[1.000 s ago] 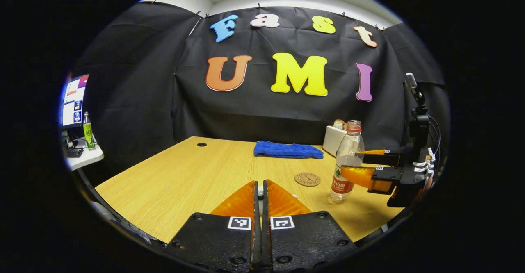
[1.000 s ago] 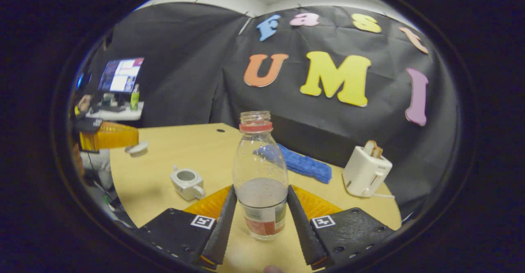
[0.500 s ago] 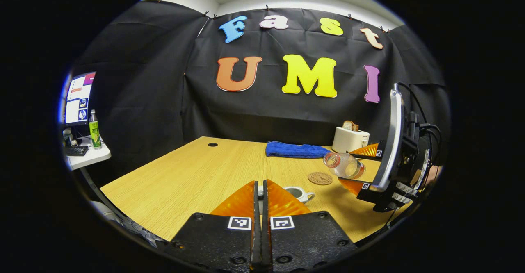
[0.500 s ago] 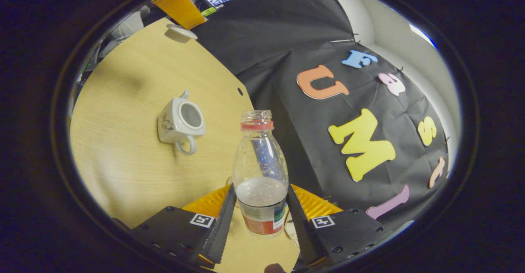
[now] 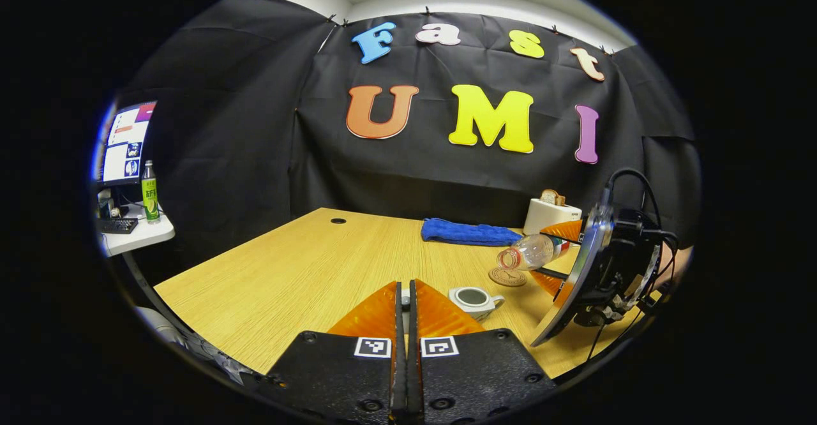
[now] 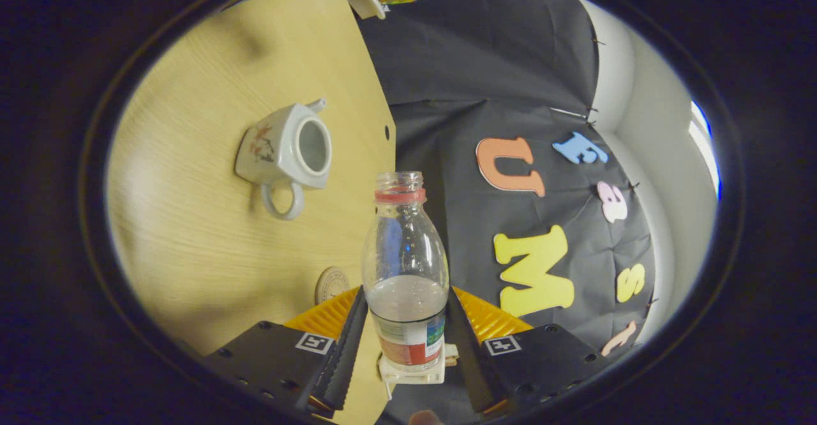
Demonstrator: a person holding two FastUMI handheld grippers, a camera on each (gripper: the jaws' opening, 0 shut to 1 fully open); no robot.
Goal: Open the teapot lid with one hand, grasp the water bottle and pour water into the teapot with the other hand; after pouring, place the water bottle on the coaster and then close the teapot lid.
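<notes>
R gripper (image 6: 403,339) grasps tilted bottle (image 6: 404,265) near open teapot (image 6: 285,151); L gripper (image 5: 403,307) clenched on lid (image 6: 364,1).

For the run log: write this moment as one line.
right gripper shut on bottle, tipped | teapot open | left gripper holds lid

Teapot (image 5: 473,299) on table (image 5: 306,272), coaster (image 5: 507,277) just behind, towel (image 5: 469,233) and toaster (image 5: 551,215) farther back.

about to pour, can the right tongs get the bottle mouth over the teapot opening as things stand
Probably yes: the teapot stands lidless, the tilted water bottle is clamped in the right tongs, and bare table lies between them.
</notes>
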